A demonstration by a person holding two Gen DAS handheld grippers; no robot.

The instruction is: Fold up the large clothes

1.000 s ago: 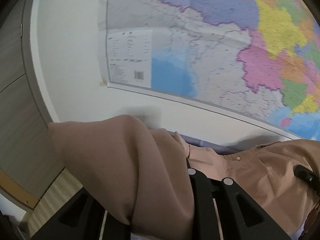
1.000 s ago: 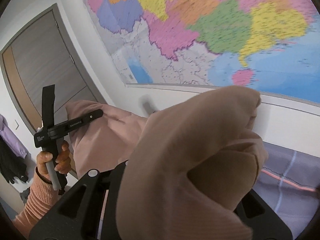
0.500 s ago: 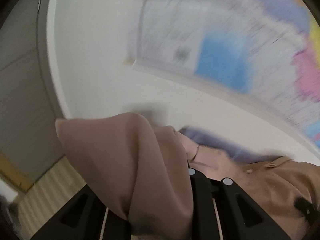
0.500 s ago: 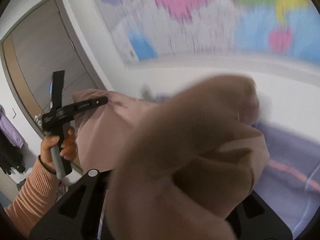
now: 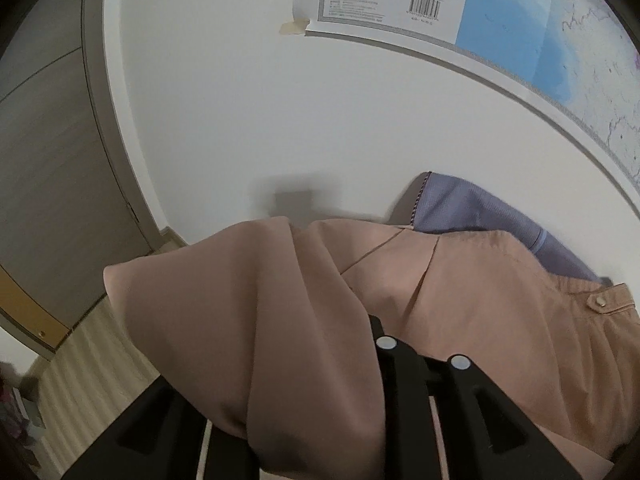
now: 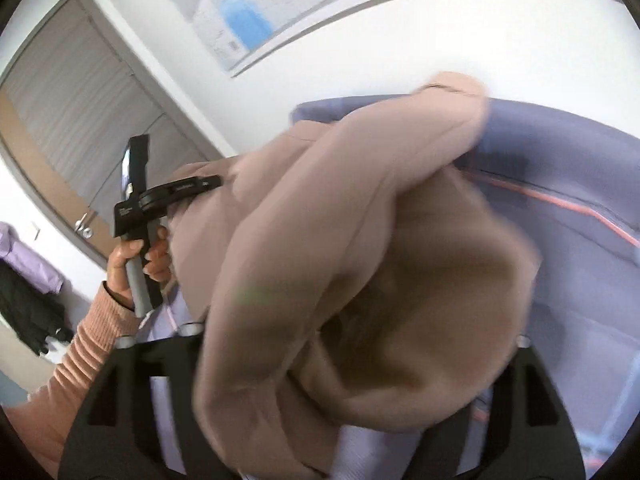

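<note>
A large tan-pink garment point(image 5: 460, 304) with a buttoned tab hangs between both grippers over a purple bed cover point(image 5: 488, 216). My left gripper point(image 5: 340, 320) is shut on a bunched edge of the garment, which drapes over its fingers and hides the tips. It also shows in the right wrist view point(image 6: 192, 190), held by a hand in a pink sleeve. My right gripper point(image 6: 344, 320) is shut on another thick bunch of the garment point(image 6: 360, 260), which covers its fingers.
A wall map point(image 5: 540, 20) hangs on the white wall behind the bed. A grey door point(image 6: 72, 120) with a handle stands at the left. Dark and purple clothes point(image 6: 28, 280) hang beside it. Pale wood floor point(image 5: 80, 380) lies below left.
Both grippers have tipped downward with the garment: the map has slid up out of view and the purple bed cover now fills more of the lower views.
</note>
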